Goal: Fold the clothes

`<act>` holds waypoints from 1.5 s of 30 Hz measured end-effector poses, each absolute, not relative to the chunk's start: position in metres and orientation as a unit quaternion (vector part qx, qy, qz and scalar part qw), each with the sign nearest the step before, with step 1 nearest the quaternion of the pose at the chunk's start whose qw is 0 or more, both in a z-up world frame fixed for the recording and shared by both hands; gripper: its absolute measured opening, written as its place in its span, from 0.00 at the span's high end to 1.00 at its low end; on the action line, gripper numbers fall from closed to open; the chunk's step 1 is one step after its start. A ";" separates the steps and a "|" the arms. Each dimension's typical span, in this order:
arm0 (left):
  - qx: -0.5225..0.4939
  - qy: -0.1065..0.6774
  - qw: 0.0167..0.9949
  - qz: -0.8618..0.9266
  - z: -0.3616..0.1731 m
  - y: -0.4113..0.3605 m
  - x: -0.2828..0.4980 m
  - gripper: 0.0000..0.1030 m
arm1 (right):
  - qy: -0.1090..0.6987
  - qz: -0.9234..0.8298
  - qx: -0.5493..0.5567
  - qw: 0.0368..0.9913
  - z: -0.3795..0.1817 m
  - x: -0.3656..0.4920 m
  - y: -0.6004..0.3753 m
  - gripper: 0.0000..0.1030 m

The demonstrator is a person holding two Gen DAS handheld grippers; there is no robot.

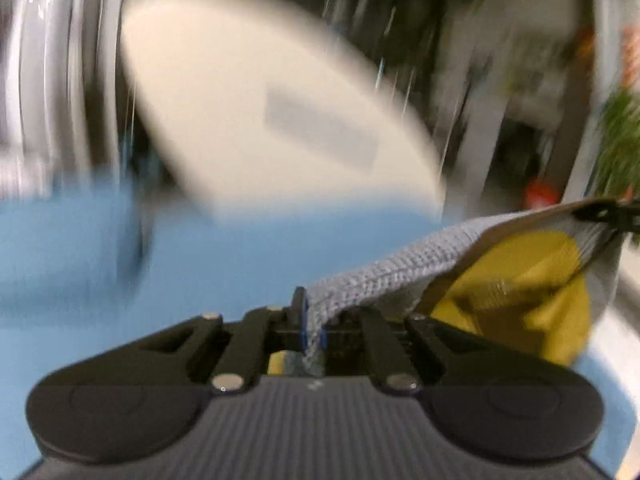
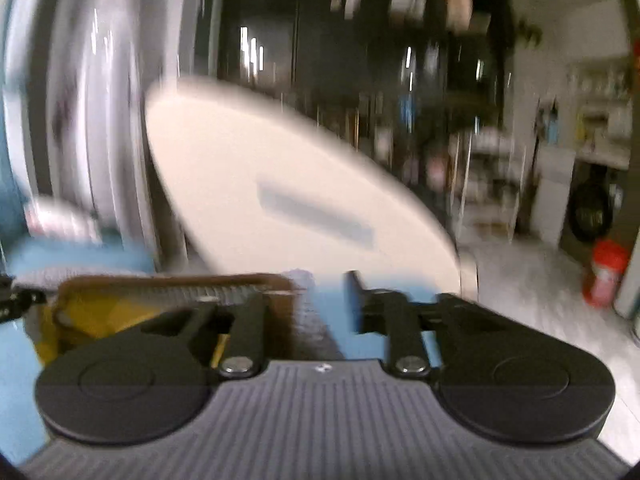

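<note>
Blue table (image 1: 120,248) under both grippers, everything motion-blurred. Left gripper (image 1: 310,320) is clamped on the grey ribbed band of a garment (image 1: 400,268) (yellow body, brown trim), stretched off the table toward the right gripper (image 1: 600,212). In the right wrist view its jaws stand apart, garment (image 2: 180,288) against the left finger; grip unclear. Cream oval board (image 2: 280,184) beyond.

One garment, two grippers, one counter.
A single grey knit garment (image 1: 384,272) with yellow lining; two grippers, the left gripper (image 1: 310,320) and the right gripper (image 2: 320,300); one blue counter (image 1: 120,260); one cream oval board (image 1: 240,100); one red canister (image 2: 604,272) on the floor.
</note>
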State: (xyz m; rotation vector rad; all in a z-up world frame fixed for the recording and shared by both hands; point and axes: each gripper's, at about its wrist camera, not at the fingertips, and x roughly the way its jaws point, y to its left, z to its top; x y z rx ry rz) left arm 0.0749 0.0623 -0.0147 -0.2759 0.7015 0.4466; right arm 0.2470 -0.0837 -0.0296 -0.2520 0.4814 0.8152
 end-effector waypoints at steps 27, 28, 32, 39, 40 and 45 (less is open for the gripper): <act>-0.148 0.351 0.895 0.231 -0.189 0.021 -0.078 0.03 | 0.320 0.409 -0.055 0.853 -0.186 0.151 -0.181 0.24; -0.144 0.352 0.895 0.232 -0.190 0.021 -0.077 0.03 | 0.324 0.410 -0.080 0.849 -0.180 0.154 -0.174 0.24; -0.129 0.351 0.897 0.236 -0.197 0.018 -0.076 0.00 | 0.337 0.453 0.001 0.825 -0.124 0.212 -0.160 0.29; -0.140 0.345 0.895 0.244 -0.200 0.028 -0.077 0.00 | 0.265 0.361 -0.075 0.891 -0.068 0.232 -0.133 0.17; -0.141 0.345 0.895 0.246 -0.200 0.030 -0.075 0.00 | 0.233 0.351 -0.075 0.904 -0.070 0.220 -0.141 0.17; -0.148 0.327 0.890 0.283 -0.191 0.045 -0.081 0.01 | 0.296 0.385 0.090 0.869 -0.143 0.178 -0.236 0.16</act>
